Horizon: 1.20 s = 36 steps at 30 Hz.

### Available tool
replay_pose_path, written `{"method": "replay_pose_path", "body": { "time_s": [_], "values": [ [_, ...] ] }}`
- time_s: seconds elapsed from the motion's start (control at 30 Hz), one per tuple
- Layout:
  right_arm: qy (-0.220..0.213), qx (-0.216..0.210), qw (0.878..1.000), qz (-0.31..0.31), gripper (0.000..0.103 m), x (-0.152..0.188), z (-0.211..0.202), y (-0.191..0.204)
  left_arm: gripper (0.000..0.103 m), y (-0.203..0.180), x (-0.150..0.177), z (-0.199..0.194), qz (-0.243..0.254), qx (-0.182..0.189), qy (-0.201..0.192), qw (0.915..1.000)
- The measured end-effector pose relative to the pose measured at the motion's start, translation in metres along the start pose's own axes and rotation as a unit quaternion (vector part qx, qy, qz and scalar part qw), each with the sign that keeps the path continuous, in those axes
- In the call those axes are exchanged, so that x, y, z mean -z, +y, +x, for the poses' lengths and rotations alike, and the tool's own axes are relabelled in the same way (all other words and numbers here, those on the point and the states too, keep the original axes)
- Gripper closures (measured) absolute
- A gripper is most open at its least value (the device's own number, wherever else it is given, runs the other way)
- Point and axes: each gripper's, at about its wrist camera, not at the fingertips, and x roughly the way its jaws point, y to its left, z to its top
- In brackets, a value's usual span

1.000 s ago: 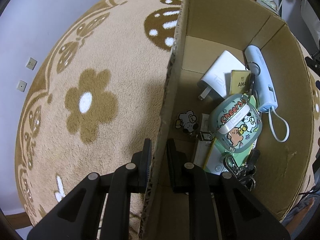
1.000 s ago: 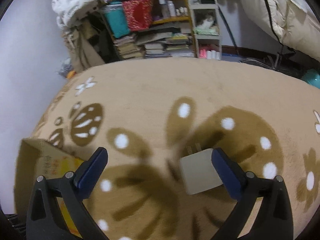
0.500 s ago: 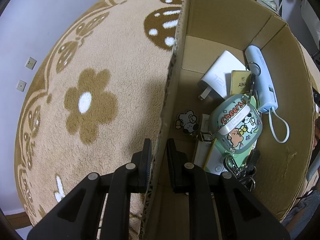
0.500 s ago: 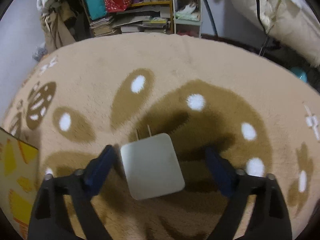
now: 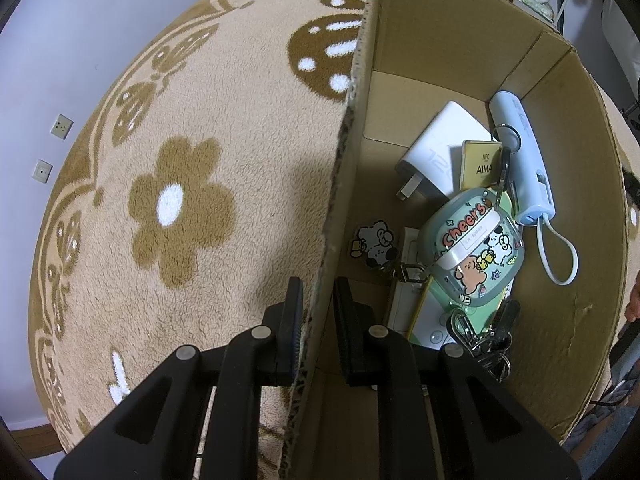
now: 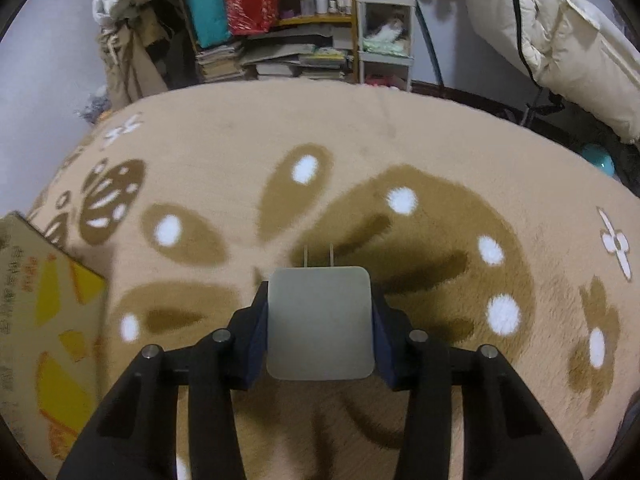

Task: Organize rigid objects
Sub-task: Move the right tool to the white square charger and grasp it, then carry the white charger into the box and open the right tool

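The left gripper is pinched nearly shut on the near wall of the cardboard box, one finger outside and one inside, which looks meant to keep the box from sliding on the rug while things go in. Inside the box lie a white charger, a pale blue power bank, a yellow card, a "Cheers" case and some keys.

To the right of the box, on the rug, the grey plug adapter sits flat, prongs pointing away. The right gripper has just been closing around it, and its blue pads seem to touch both sides, though I can't be sure they are pressing firmly. Gripping the flat sides should keep it square for the carry to the box.
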Motion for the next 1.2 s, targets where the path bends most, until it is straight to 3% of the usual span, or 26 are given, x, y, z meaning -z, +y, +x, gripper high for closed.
{"method": "replay_pose_path", "body": {
  "time_s": [0.3, 0.53, 0.87, 1.2],
  "values": [
    [-0.054, -0.07, 0.995, -0.054, 0.055, -0.021, -0.058, 0.059, 0.088, 0.0, 0.0, 0.0, -0.001, 0.002, 0.0, 1.0],
    [-0.077, -0.121, 0.986, -0.081, 0.055, -0.019, -0.092, 0.104, 0.088, 0.002, -0.001, -0.001, -0.002, 0.003, 0.0, 1.0],
    [-0.063, -0.194, 0.974, -0.098, 0.055, -0.002, -0.109, 0.148, 0.088, 0.0, 0.0, -0.004, -0.003, 0.002, -0.003, 1.0],
    [-0.062, -0.224, 0.968, -0.092, 0.055, 0.011, -0.108, 0.164, 0.088, 0.002, 0.0, -0.005, -0.005, 0.008, -0.002, 1.0]
  ]
}}
